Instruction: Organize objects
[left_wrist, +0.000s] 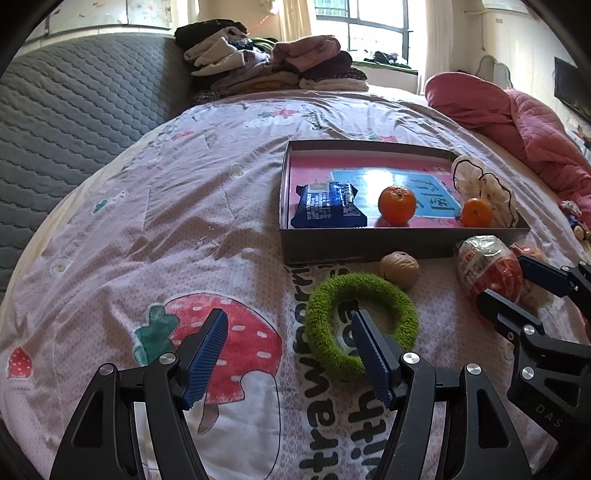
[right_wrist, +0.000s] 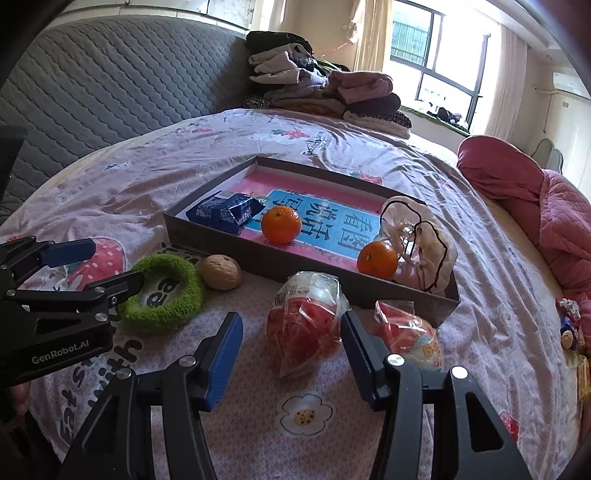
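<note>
A shallow grey cardboard tray with a pink and blue printed floor sits on the bed's pink strawberry-print quilt. Inside lie a blue foil packet, two oranges and a crumpled white black-edged cloth at the right end. Just outside the near wall lie a walnut, a fuzzy green ring and a clear-wrapped red snack.

The left gripper stands wide open, holding nothing; its right finger overlaps the ring's hole. The right gripper is partly open around the snack, pads apart from it.

Open quilt lies left of the tray. Only the right wrist view shows a second wrapped snack near the tray's corner.
</note>
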